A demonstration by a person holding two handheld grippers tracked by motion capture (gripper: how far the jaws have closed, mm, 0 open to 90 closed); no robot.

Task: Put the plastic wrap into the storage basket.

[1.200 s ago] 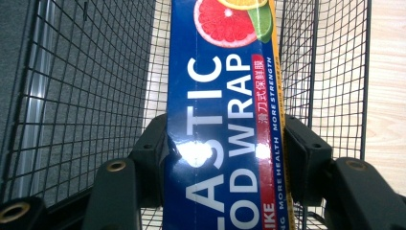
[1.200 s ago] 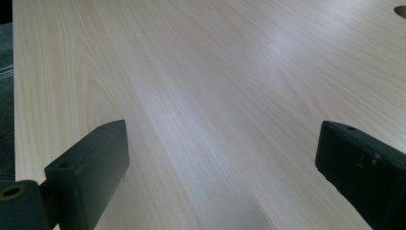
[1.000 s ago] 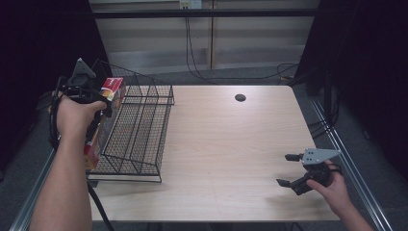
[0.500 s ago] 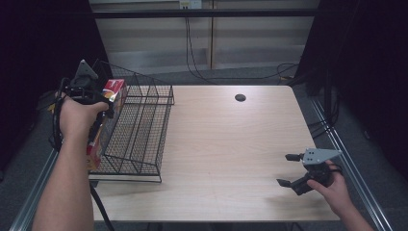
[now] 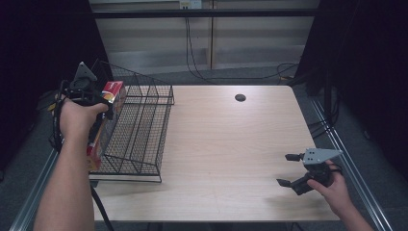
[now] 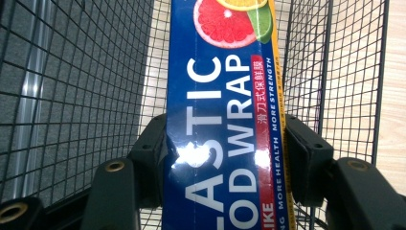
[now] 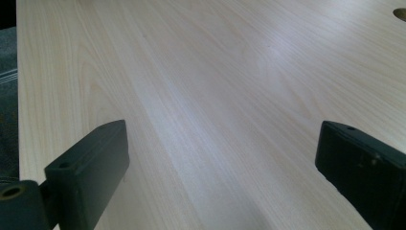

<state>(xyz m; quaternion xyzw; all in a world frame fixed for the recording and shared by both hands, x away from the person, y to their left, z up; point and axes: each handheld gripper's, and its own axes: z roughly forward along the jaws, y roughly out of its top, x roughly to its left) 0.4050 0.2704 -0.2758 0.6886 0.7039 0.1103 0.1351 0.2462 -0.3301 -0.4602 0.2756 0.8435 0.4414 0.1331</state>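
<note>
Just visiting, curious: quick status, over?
Left gripper shut on plastic wrap box, over wire basket. Right gripper open, low over table. Nothing blocking.

Wire basket (image 5: 139,130) on table (image 5: 231,144), left edge. Plastic wrap box (image 5: 103,120) inside basket, left wall. Cable hole (image 5: 240,97) far centre.

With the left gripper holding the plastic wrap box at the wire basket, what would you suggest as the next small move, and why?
Probably lower the plastic wrap box a little further into the wire basket before letting go. The left gripper is clamped on both of its sides, and mesh shows on either side and beneath it, so it seems to hang inside, not yet resting.
</note>
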